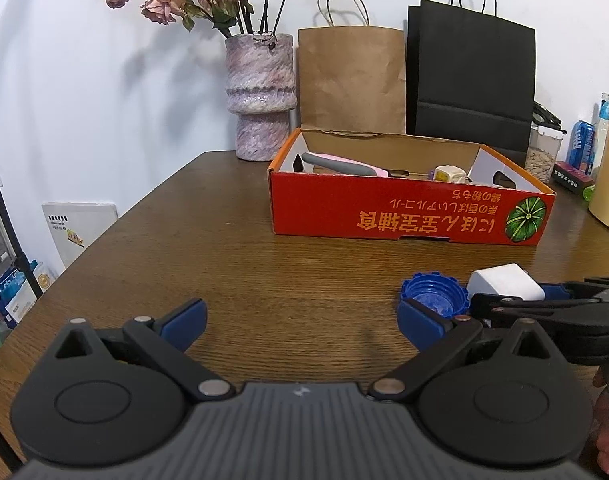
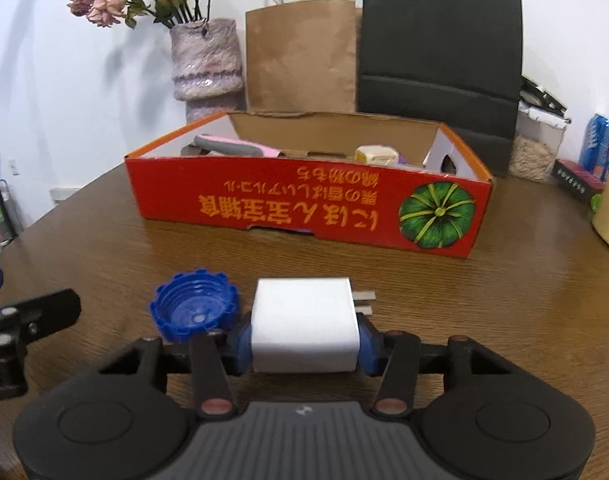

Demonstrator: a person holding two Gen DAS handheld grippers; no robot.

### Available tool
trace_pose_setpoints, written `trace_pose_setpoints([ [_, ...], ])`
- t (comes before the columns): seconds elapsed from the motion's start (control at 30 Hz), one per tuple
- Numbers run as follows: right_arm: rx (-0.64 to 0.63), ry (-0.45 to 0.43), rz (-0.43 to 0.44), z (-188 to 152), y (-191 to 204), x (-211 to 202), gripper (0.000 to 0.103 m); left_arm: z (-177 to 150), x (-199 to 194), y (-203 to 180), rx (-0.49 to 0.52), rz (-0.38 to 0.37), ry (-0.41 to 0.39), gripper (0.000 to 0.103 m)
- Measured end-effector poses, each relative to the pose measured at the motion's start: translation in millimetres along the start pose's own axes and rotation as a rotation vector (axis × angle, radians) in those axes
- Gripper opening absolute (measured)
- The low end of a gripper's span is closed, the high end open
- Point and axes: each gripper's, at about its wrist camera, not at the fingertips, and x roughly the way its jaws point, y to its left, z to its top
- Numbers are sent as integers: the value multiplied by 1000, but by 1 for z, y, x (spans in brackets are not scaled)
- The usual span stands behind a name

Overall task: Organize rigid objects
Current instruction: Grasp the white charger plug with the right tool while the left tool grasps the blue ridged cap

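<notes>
Bright even light, soft shadows, fisheye-bent edges, slight blur

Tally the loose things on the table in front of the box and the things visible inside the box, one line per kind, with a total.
Blue bottle cap, on the table: 1
White charger plug, between the right gripper pads: 1
Pink and grey tool, in the red box: 1
Cream cube, in the box: 1
Total: 4

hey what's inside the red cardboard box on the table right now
Inside the red box lie a pink and grey handled tool at the left and a small cream cube-like thing toward the right. The front wall hides the box floor, so anything lower cannot be seen.
</notes>
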Motion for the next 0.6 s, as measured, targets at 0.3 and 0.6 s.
trace_pose_setpoints([
  [0.3, 7, -45, 17, 1, -5, -8, 49, 1, 5, -3, -7, 16, 4, 103],
  [0.6, 12, -106, 10, 3, -22, -21, 49, 2, 11, -19, -6, -17, 21, 103],
])
